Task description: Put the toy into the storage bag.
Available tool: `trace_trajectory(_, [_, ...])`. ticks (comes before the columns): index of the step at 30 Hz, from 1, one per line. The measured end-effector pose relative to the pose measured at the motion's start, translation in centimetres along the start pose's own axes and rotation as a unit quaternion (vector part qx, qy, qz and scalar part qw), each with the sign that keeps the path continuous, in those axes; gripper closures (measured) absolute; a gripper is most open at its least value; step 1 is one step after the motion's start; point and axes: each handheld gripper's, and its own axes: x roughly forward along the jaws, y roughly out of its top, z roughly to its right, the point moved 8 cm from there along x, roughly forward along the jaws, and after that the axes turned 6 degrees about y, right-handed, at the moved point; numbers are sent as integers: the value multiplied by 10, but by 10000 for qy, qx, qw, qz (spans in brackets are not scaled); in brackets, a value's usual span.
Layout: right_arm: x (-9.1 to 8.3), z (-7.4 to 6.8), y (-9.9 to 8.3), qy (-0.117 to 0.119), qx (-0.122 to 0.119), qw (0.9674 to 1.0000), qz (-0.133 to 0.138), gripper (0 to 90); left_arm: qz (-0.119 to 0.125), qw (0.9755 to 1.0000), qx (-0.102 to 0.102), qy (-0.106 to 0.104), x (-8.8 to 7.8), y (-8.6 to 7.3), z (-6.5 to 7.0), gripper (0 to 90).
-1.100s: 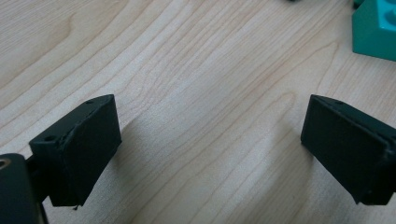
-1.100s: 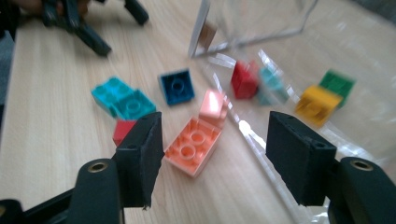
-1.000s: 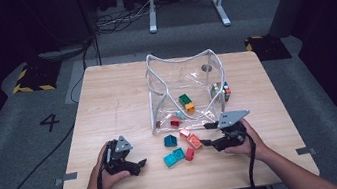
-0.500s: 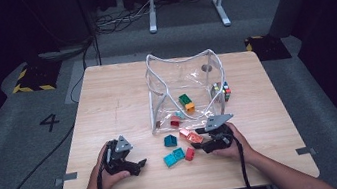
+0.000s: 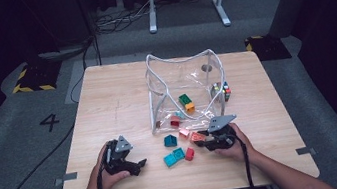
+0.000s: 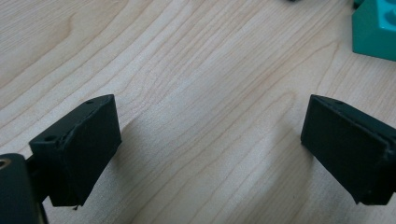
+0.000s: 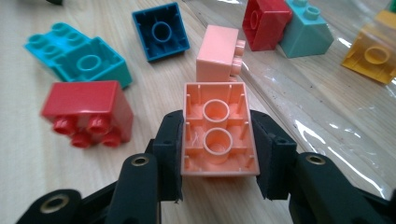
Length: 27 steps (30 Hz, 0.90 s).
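1. The right gripper [image 7: 218,154] has just been closing its jaws, and they now clamp a salmon-pink plastic building brick [image 7: 218,133] by its sides, hollow underside facing the camera, low in the middle of the right gripper view.
2. In the high view that brick [image 5: 197,137] lies on the light wooden table [image 5: 116,97], lower centre, just before the clear plastic bag [image 5: 182,80].
3. The left gripper [image 6: 210,144] holds its jaws wide apart over bare wood, with a teal brick [image 6: 376,28] at the upper right of its view.
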Motion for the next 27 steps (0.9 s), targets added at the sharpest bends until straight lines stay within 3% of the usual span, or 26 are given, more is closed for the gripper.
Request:
trace_trajectory(1, [-4, 1, 2, 49, -103, 9999, 108, 592, 21, 10000, 12, 22, 0, 0, 0, 50])
trace_trajectory(5, [-24, 4, 4, 178, -109, 9993, 312, 592, 18, 10000, 17, 22, 0, 0, -1, 50])
trace_trajectory(14, [-69, 4, 12, 303, -252, 9980, 492, 592, 20, 10000, 12, 22, 0, 0, 0, 50])
trace_trajectory(22, [-109, 10, 31, 202, -360, 9960, 797, 592, 20, 10000, 12, 22, 0, 0, 0, 50])
trace_trajectory(27, [-131, 16, 45, 19, -469, 9955, 820, 592, 20, 10000, 13, 21, 0, 0, 0, 50])
